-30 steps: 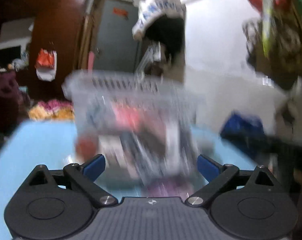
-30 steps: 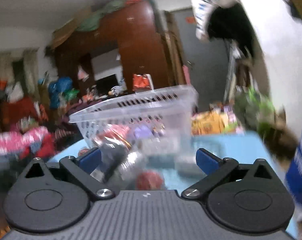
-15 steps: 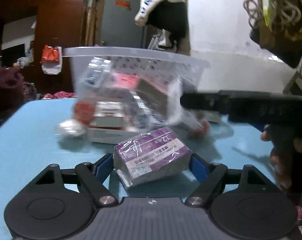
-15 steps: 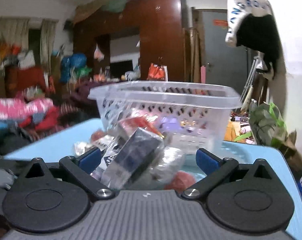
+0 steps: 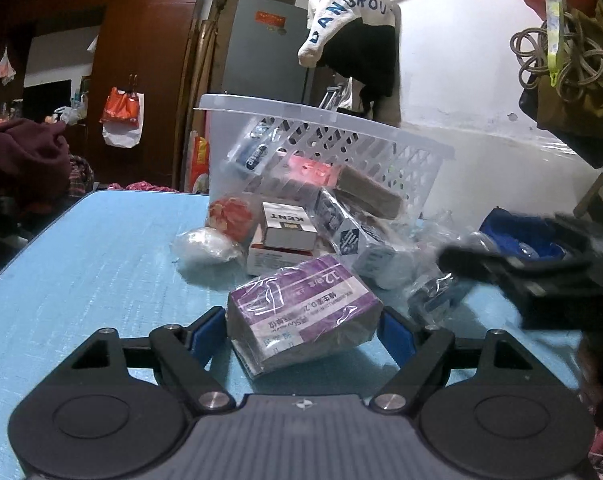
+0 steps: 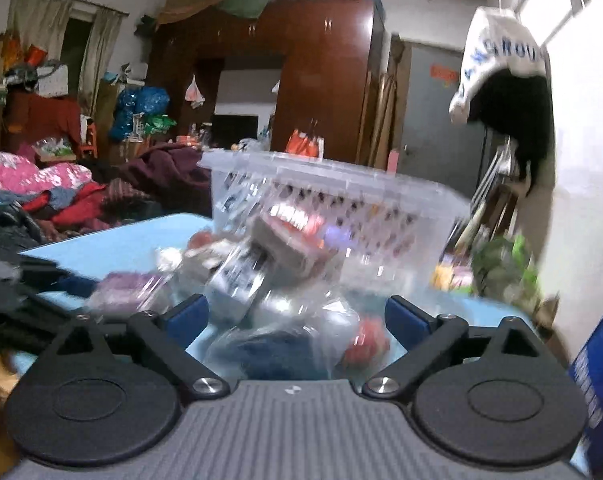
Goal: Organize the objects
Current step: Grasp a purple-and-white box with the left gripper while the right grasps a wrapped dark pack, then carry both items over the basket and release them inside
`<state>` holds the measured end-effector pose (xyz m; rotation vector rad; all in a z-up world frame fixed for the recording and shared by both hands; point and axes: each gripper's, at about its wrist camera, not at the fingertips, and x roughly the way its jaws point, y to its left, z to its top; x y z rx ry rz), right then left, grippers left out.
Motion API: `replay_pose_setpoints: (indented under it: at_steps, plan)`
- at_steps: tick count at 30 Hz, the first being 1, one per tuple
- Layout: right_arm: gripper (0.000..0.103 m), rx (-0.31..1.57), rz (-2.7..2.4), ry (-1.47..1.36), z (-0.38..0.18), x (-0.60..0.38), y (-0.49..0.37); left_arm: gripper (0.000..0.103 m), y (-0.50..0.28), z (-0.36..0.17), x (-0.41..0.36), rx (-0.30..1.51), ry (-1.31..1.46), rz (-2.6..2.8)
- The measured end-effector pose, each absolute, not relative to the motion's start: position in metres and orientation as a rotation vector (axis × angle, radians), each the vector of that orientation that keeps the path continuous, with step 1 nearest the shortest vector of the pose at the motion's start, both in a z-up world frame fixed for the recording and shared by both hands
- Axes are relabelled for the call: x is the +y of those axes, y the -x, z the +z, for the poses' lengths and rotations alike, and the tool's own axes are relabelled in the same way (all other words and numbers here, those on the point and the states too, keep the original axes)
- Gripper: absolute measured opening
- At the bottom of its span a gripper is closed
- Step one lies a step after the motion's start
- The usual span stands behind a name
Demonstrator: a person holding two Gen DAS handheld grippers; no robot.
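While the left gripper [image 5: 303, 330] sits low over the blue table [image 5: 101, 264], a purple box [image 5: 305, 312] wrapped in clear film lies squarely between its blue pads [image 5: 207, 332]. The box fills the gap from side to side, tilted, and both pads meet its film wrap, so the jaws are clamped on it at a fairly wide setting. It lies on the table in front of the spilled pile, nearer the camera than the rest.

Behind it, toward the far edge of the table, a clear plastic basket [image 5: 341, 148] lies tipped on its side, mouth toward the grippers, with packets tumbling out: a white Kent box [image 5: 287, 224], a brown bar [image 5: 371, 192], a red-orange wrapped lump [image 5: 231, 218] and a white wrapped ball [image 5: 205, 246].

From the right wrist view the right gripper [image 6: 297, 318] points at the same pile, blurred. Its jaws have just been narrowing yet stand wide, and a dark blue film-wrapped packet [image 6: 277, 346] lies between them, closer to the left pad; neither pad visibly touches it.
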<state>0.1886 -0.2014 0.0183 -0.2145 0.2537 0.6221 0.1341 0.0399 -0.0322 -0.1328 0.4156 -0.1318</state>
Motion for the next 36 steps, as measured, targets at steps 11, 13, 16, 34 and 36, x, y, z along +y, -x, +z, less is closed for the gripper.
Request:
replay_pose_setpoints:
  at_steps: [11, 13, 16, 34, 36]
  plan:
    - [0.078, 0.424, 0.652, 0.197, -0.004, -0.201, -0.199, 0.084, -0.133, -0.033, 0.042, 0.406, 0.135, -0.133]
    - [0.073, 0.417, 0.650, 0.188, -0.004, -0.204, -0.198, 0.084, -0.132, -0.033, 0.042, 0.401, 0.135, -0.134]
    - [0.066, 0.399, 0.646, 0.165, -0.005, -0.210, -0.190, 0.084, -0.129, -0.034, 0.042, 0.375, 0.133, -0.142]
    - [0.064, 0.089, 0.672, 0.016, 0.096, -0.231, -0.212, 0.084, -0.143, 0.049, 0.045, 0.155, 0.126, -0.266]
    - [0.064, 0.077, 0.638, 0.086, 0.125, -0.211, -0.246, 0.084, -0.176, 0.087, 0.049, 0.163, 0.147, -0.272]
